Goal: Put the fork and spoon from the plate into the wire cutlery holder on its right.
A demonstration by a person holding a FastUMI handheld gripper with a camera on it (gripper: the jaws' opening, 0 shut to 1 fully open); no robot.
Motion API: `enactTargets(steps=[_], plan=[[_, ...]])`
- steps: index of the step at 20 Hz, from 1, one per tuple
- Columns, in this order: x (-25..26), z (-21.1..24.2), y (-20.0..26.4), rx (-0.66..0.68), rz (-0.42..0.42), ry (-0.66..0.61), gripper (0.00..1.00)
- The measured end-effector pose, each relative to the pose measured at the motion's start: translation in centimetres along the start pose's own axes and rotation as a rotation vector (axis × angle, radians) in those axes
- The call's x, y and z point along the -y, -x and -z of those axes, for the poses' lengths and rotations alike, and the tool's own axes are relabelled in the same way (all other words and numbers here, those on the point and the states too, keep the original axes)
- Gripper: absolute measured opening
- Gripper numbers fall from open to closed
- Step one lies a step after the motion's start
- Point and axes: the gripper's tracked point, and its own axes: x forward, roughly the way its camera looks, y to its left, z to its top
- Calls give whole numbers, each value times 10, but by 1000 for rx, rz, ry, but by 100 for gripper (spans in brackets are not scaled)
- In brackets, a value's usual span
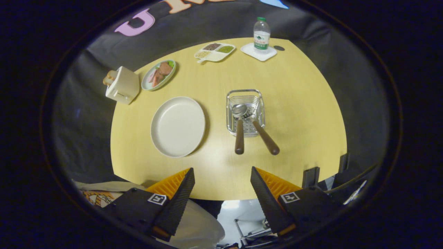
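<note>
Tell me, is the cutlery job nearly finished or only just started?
It looks finished. The spoon and the fork both stand in the wire cutlery holder, handles leaning out over its near edge. The plate beside it is bare. The gripper is open, holding nothing, well short of the holder. Nothing seems left.

The claw (222,172) hangs with its two fingers (180,193) spread wide apart, gripping nothing.

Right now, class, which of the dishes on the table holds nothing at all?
The large white plate left of the wire cutlery holder, just beyond the open jaws of the gripper. The green plate, divided tray and square dish all carry something.
</note>
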Motion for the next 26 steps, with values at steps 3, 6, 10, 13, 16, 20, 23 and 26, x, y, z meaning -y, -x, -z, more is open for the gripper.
enactTargets(steps=[3,6,10,13,16,20,23,26], plan=[[-15,-1,6,89,-14,17,100],[-30,-3,10,199,-39,18,100],[-43,-25,31,473,-46,58,100],[-54,-36,52,632,-37,106,100],[-65,-51,76,801,-27,119,100],[-64,-65,113,995,-3,98,100],[-62,-73,135,1105,17,95,100],[-54,-78,158,1207,66,128,100]])
